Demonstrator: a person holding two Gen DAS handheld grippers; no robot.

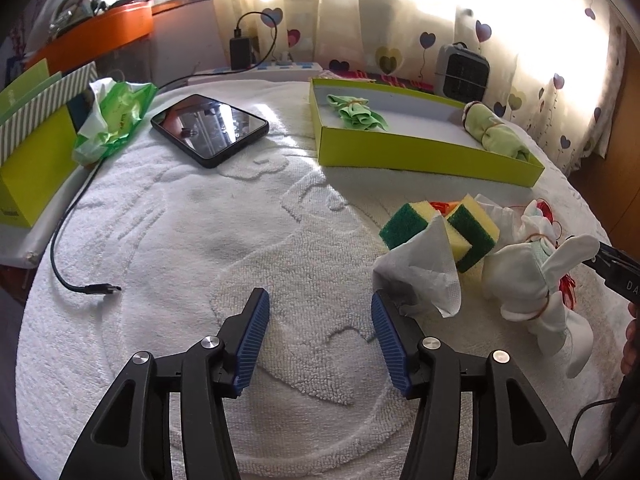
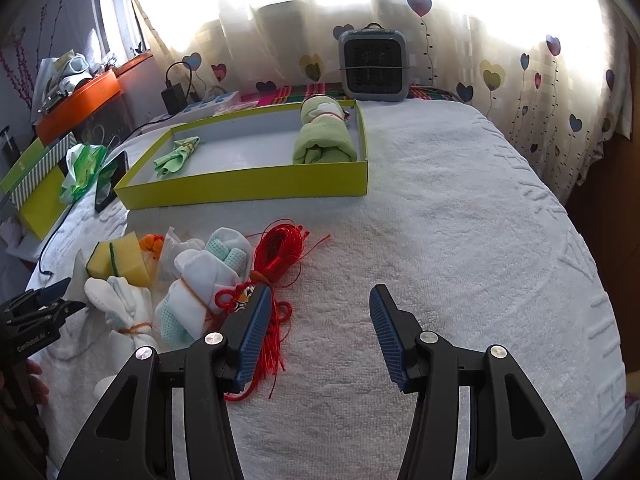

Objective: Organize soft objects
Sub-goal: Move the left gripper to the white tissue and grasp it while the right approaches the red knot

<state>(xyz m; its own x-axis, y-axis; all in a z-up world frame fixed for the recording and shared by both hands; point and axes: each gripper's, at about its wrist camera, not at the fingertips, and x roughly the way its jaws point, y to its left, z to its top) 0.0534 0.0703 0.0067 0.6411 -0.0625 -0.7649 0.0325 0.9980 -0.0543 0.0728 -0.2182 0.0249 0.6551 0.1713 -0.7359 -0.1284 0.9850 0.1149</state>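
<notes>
My left gripper [image 1: 318,296] hangs open over bare white towel, nothing between its pads. A crumpled white tissue [image 1: 420,276] rests against the outside of its right finger. Beyond lie two yellow-and-green sponges [image 1: 408,224] and a white cloth bundle [image 1: 528,280] tied with a rubber band. My right gripper [image 2: 320,292] is open too. A coil of red cord [image 2: 276,252] lies beside and under its left finger, with white sock bundles [image 2: 208,276] just left of it. The yellow-green tray [image 2: 248,188] holds a rolled green towel [image 2: 324,140] and a small green cloth [image 2: 176,156].
A black phone [image 1: 208,128], a loose charging cable [image 1: 100,290] and a green tissue pack [image 1: 116,116] lie at the left. A green box [image 1: 28,168] stands at the left edge. A small grey heater [image 2: 372,64] stands behind the tray by the curtain.
</notes>
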